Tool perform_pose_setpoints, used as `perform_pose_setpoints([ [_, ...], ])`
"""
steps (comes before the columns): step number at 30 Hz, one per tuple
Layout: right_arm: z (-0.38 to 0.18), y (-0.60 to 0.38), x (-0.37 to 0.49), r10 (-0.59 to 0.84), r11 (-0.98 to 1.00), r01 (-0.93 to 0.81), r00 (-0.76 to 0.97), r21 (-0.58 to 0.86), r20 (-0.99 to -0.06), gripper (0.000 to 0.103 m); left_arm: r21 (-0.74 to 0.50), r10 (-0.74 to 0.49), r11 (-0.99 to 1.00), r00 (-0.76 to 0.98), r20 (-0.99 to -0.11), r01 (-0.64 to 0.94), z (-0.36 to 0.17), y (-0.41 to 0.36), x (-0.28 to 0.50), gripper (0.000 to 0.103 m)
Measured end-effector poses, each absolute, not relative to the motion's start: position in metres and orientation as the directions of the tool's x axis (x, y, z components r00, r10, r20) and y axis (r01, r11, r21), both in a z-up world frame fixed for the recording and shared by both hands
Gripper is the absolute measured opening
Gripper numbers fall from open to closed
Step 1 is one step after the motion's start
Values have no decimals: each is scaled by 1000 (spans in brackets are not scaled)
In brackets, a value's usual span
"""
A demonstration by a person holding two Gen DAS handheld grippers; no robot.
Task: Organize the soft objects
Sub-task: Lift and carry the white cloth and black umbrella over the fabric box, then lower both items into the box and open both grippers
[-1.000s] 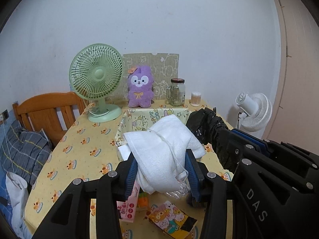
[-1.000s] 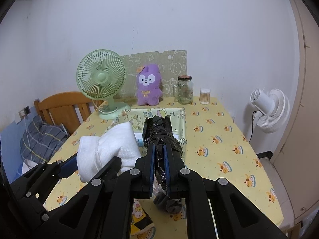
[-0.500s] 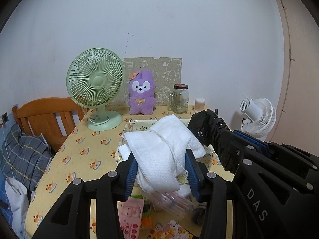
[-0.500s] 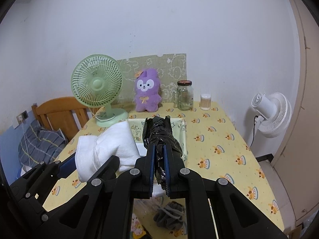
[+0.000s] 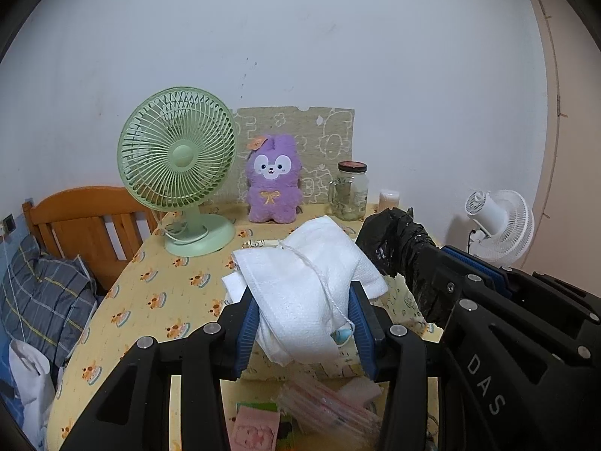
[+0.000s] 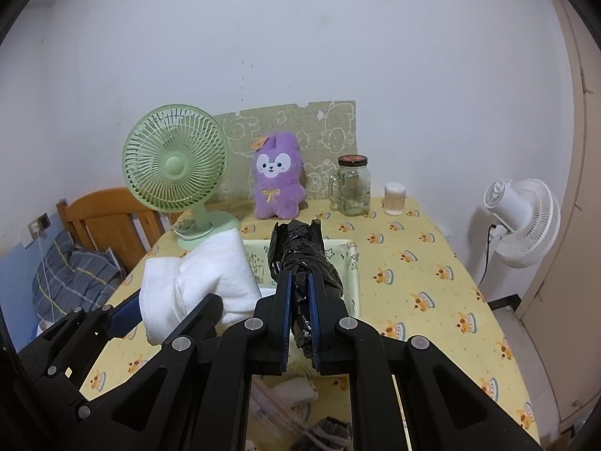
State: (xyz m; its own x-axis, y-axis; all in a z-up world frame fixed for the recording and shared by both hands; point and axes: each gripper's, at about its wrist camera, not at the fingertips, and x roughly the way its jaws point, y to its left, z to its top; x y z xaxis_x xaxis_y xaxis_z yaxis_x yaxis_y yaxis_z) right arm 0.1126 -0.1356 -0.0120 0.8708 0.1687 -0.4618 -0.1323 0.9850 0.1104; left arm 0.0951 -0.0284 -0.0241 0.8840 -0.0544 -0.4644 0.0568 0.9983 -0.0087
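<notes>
My left gripper (image 5: 305,317) is shut on a folded white towel (image 5: 308,278), which bulges out ahead of its blue pads and trails a white string. A rolled black plastic bag (image 6: 300,259) is pinched between the pads of my right gripper (image 6: 299,293); the same black plastic bag (image 5: 394,242) shows at the right of the left wrist view. Both bundles hang over a pale yellow patterned fabric box (image 6: 351,267) in the middle of the table. The white towel (image 6: 204,282) appears left of the bag in the right wrist view.
On the yellow tablecloth (image 6: 409,263) at the back stand a green desk fan (image 5: 178,165), a purple plush toy (image 5: 273,180), a glass jar (image 5: 351,191) and a cotton swab cup (image 6: 394,198). Plastic packets (image 5: 323,409) lie near. A wooden chair (image 5: 86,221) left, white floor fan (image 6: 522,221) right.
Both grippers have moved forward over the table with their loads; the fan, plush and fabric box now look closer and the near packets have slid toward the bottom of the view.
</notes>
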Motion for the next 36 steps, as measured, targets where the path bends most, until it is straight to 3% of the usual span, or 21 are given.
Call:
perform_pose_setpoints([
  [18,-31,-133,174,172,984,-124,847,127,-503,12,-6,-59,998,852,-520,66,-44,-28,153,47],
  [26,-40,-130,189,181,983,-131,836,132,-518,12,-27,-69,998,822,-565,65,-55,-25,171,54],
  [34,-53,-127,207,198,980,-144,805,140,-559,12,-12,-33,999,798,-602,32,-67,-23,183,86],
  [36,-57,-128,211,202,979,-143,794,148,-574,16,9,-13,1000,800,-600,23,-68,-25,184,92],
])
